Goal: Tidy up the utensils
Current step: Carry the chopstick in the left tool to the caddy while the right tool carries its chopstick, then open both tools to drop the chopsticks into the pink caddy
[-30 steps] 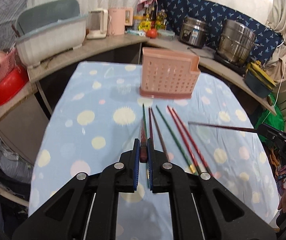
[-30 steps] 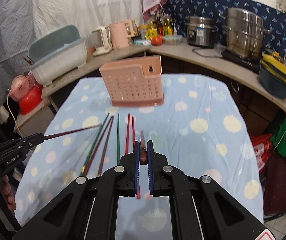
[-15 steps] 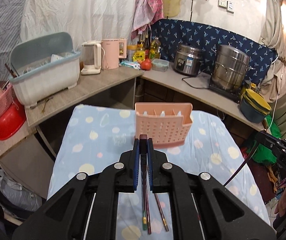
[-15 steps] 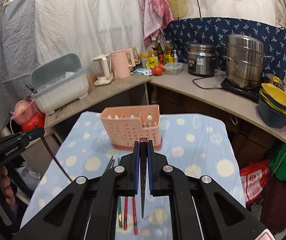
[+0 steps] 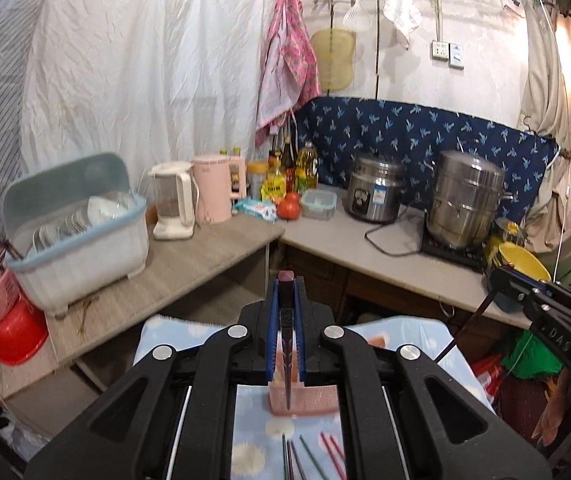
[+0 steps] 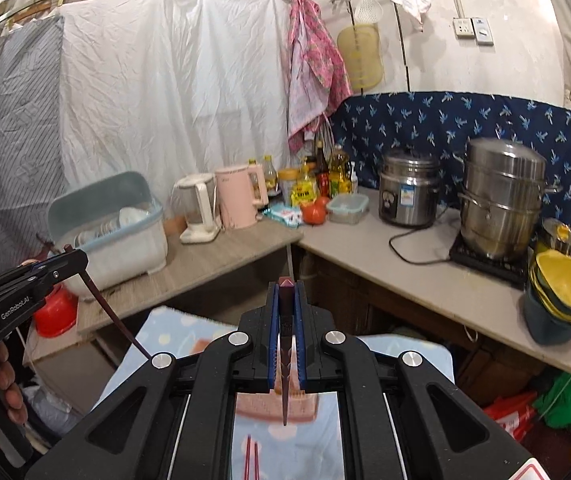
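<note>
My left gripper (image 5: 285,284) is shut on a dark maroon chopstick (image 5: 286,344) that hangs tip down over the pink utensil holder (image 5: 305,400). My right gripper (image 6: 285,286) is shut on another dark chopstick (image 6: 285,372), also tip down above the pink holder (image 6: 257,404). Both grippers are raised high above the blue spotted table (image 5: 253,420). Several red and green chopsticks (image 5: 313,456) lie on the cloth in front of the holder. The right gripper (image 5: 501,276) shows at the right of the left wrist view, the left gripper (image 6: 75,258) at the left of the right wrist view.
A counter behind the table carries a dish-drying box (image 5: 73,228), two kettles (image 5: 193,200), bottles, a rice cooker (image 5: 373,188) and a steel steamer pot (image 5: 465,200). Yellow bowls (image 6: 565,284) sit at the right. Red and pink basins (image 5: 1,308) stand at the left.
Both grippers have lifted chopsticks off the table and tilted upward, so each chopstick now hangs vertically over the pink holder. The views have swung from the tabletop to the back wall.
</note>
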Action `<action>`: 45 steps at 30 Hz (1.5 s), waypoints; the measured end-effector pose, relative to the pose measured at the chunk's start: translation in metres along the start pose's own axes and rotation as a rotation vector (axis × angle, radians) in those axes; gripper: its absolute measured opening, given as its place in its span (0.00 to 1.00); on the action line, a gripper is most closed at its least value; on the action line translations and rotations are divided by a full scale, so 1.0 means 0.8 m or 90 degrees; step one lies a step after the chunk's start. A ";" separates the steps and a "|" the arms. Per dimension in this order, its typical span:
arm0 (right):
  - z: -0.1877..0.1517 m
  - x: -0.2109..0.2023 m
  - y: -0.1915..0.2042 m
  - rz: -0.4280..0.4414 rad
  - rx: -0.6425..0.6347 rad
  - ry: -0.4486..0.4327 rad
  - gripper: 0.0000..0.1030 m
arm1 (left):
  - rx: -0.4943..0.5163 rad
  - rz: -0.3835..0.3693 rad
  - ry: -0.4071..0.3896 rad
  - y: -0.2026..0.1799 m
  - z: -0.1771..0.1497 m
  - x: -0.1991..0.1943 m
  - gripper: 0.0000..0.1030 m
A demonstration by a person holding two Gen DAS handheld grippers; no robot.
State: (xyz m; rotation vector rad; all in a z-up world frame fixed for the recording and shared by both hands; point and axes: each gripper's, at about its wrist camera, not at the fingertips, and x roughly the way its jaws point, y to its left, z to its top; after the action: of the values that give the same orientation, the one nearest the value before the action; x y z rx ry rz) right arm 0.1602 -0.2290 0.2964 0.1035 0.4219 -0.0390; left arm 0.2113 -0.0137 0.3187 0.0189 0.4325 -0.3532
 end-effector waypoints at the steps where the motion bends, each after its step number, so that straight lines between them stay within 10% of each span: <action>1: 0.009 0.011 0.000 -0.001 0.002 -0.004 0.07 | 0.000 0.000 -0.007 -0.002 0.009 0.007 0.07; 8: 0.009 0.084 0.003 -0.013 -0.004 0.008 0.07 | -0.005 -0.012 -0.044 -0.007 0.033 0.070 0.07; 20: -0.071 0.152 -0.018 -0.017 0.007 0.104 0.07 | -0.022 0.006 0.072 0.013 -0.077 0.162 0.07; 25: -0.085 0.152 -0.030 -0.027 0.020 0.110 0.12 | -0.033 0.020 0.083 0.020 -0.099 0.162 0.08; 30: -0.082 0.134 -0.031 -0.054 0.026 0.073 0.51 | -0.041 0.063 0.061 0.019 -0.104 0.144 0.54; 45: -0.118 0.034 0.018 -0.026 -0.025 0.077 0.53 | 0.015 0.133 0.115 -0.004 -0.146 0.061 0.57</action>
State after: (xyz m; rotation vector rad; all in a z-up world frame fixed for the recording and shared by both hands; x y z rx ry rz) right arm 0.1476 -0.2047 0.2012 0.0584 0.5448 -0.0641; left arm 0.2039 -0.0220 0.1923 0.1182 0.6006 -0.1515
